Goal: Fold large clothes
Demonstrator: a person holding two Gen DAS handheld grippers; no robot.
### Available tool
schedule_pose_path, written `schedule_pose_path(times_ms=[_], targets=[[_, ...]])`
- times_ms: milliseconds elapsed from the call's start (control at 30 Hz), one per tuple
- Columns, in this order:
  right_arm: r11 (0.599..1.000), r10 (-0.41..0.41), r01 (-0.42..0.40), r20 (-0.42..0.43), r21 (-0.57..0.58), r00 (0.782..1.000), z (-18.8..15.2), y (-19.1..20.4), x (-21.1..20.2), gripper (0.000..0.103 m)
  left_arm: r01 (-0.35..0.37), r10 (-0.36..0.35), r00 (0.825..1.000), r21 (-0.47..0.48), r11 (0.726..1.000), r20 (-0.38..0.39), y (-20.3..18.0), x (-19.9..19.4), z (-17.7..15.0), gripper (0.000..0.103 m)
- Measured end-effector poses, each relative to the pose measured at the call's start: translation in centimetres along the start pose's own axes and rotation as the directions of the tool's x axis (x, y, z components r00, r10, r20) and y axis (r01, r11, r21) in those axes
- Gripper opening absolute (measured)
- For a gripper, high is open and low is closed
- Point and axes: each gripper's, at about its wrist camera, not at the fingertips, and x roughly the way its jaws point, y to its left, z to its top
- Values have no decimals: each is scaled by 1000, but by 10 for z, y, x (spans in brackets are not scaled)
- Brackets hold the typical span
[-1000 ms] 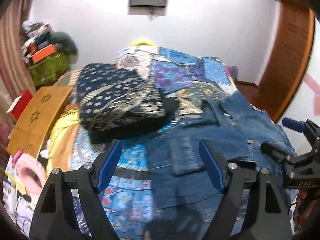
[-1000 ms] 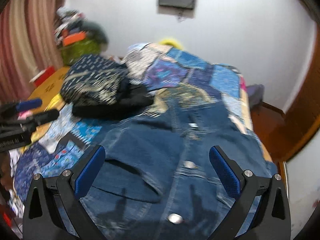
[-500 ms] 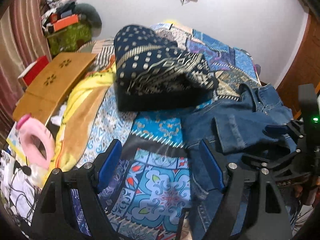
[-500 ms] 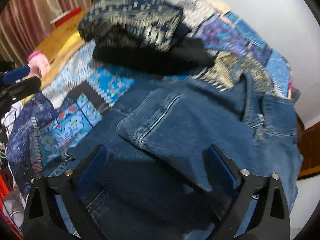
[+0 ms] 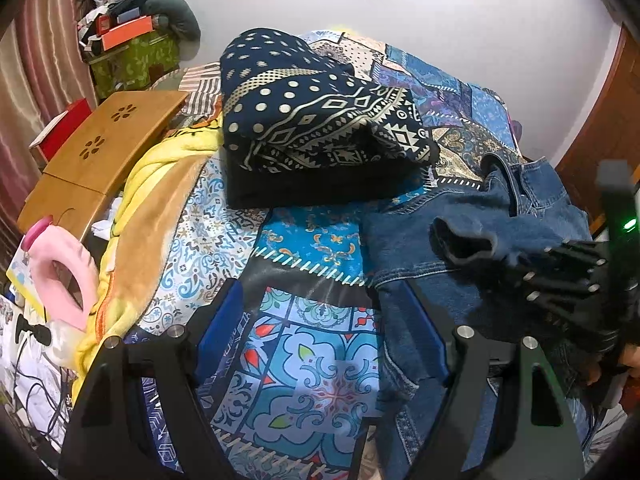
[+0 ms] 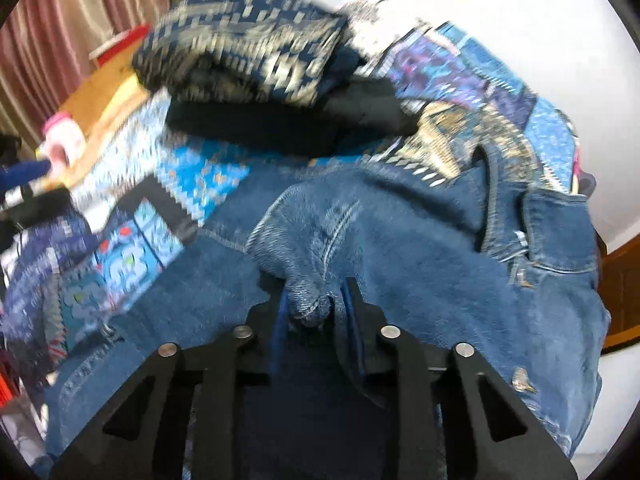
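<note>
Right gripper [image 6: 314, 300] tipped steeply down, jaws closing, pinching a bunched sleeve cuff of the blue denim jacket [image 6: 420, 264]. Left gripper [image 5: 320, 320] spread wide, empty, over the blue patchwork bedspread [image 5: 320, 360]. Jacket on the bed's right; folded navy patterned blanket [image 5: 316, 120] farther back.

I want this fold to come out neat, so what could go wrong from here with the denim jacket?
The right gripper is closing on only a bunched fold of the denim jacket, which may slip out or lift unevenly. The left gripper is open over the quilt, holding nothing, so that side could drag.
</note>
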Motion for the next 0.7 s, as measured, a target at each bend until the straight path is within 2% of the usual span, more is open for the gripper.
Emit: schedule_pose_path(times_ms=[233, 433, 533, 600, 700], targets=[[983, 0, -34, 188, 178, 982, 1, -55, -71, 21, 22, -23, 1000, 55, 998, 7, -28, -1, 7, 79], [932, -81, -53, 349, 358, 933, -17, -124, -145, 19, 52, -53, 999, 121, 991, 7, -61, 0, 15, 79], [908, -117, -62, 393, 415, 912, -29, -148, -171, 14, 100, -100, 995, 146, 984, -9, -81, 2, 20, 79], [886, -174, -40, 412, 462, 895, -40, -164, -183, 12, 122, -120, 992, 164, 979, -24, -93, 6, 20, 79], [846, -132, -108, 401, 523, 906, -61, -184, -177, 12, 155, -145, 987, 177, 972, -69, -109, 19, 16, 79]])
